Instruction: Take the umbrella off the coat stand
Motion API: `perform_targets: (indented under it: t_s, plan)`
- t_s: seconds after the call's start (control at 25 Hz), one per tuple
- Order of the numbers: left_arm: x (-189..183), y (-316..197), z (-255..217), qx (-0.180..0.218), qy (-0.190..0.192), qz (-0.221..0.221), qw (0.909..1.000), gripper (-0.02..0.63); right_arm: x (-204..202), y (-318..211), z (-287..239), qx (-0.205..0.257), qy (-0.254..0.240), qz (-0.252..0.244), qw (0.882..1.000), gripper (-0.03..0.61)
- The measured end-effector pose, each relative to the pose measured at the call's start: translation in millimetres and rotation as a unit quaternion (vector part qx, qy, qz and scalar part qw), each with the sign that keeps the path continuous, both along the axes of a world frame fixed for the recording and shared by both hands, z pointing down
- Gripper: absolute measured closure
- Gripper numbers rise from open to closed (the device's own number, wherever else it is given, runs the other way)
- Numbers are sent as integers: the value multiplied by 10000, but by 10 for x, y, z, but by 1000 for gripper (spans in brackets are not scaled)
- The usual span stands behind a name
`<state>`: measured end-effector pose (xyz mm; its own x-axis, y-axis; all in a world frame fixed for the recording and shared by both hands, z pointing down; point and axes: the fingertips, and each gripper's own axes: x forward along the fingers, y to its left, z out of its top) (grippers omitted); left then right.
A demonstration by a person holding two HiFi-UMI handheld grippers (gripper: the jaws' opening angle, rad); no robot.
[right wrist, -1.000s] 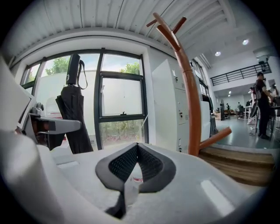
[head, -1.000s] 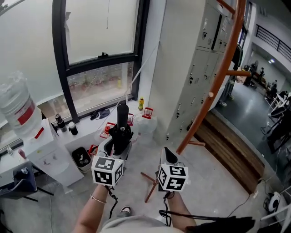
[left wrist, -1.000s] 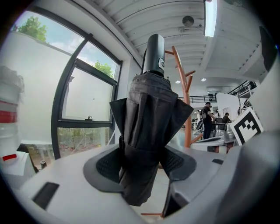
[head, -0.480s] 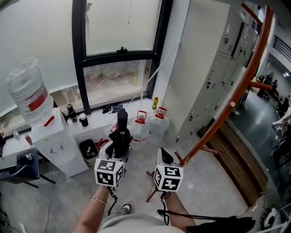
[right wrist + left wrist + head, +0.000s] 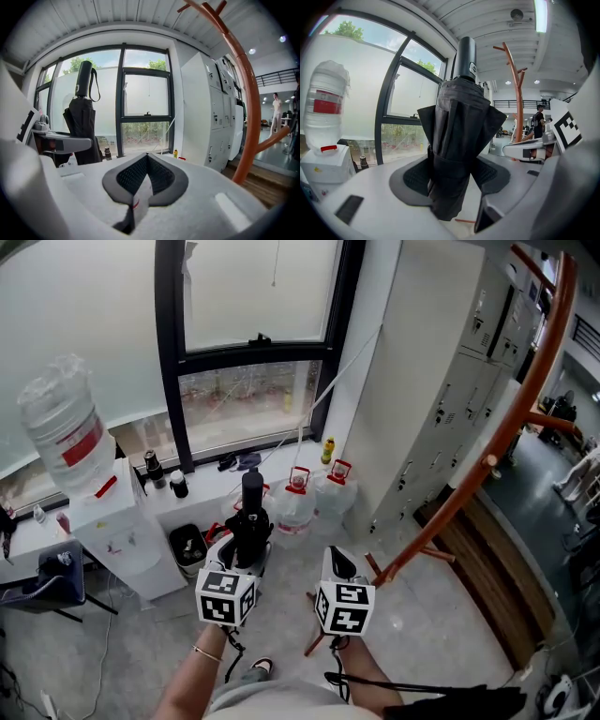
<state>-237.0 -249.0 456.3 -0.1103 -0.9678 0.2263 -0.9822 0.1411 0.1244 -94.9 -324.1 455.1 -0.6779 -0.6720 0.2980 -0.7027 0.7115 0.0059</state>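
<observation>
A folded black umbrella [image 5: 251,514] stands upright, handle on top, and my left gripper [image 5: 246,546] is shut on its bundled canopy. In the left gripper view the dark pads press the fabric of the umbrella [image 5: 459,140] from both sides. The orange coat stand [image 5: 506,427] rises at the right, apart from the umbrella, its feet on the floor ahead of my right gripper [image 5: 339,564]. That gripper is shut with nothing in it; its pads meet in a point [image 5: 146,157]. From the right gripper view the umbrella [image 5: 82,126] shows at the left and the stand [image 5: 246,103] at the right.
A water dispenser with a large bottle [image 5: 66,437] stands at the left under the window. Water jugs [image 5: 319,493] and a black bin [image 5: 187,545] sit on the floor ahead. White lockers [image 5: 441,399] stand behind the stand, with a wooden platform [image 5: 497,559] beside them.
The umbrella stays clamped in the left gripper. Both grippers have sunk a little and drawn away from the stand, which now sits farther right in the head view.
</observation>
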Motion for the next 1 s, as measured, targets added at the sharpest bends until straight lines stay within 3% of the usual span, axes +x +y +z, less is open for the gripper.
perform_targets:
  t_s: [1.0]
  plan:
    - [-4, -52, 120, -231, -48, 218, 9995, 357, -71, -44, 59, -130, 20, -37, 9999, 574]
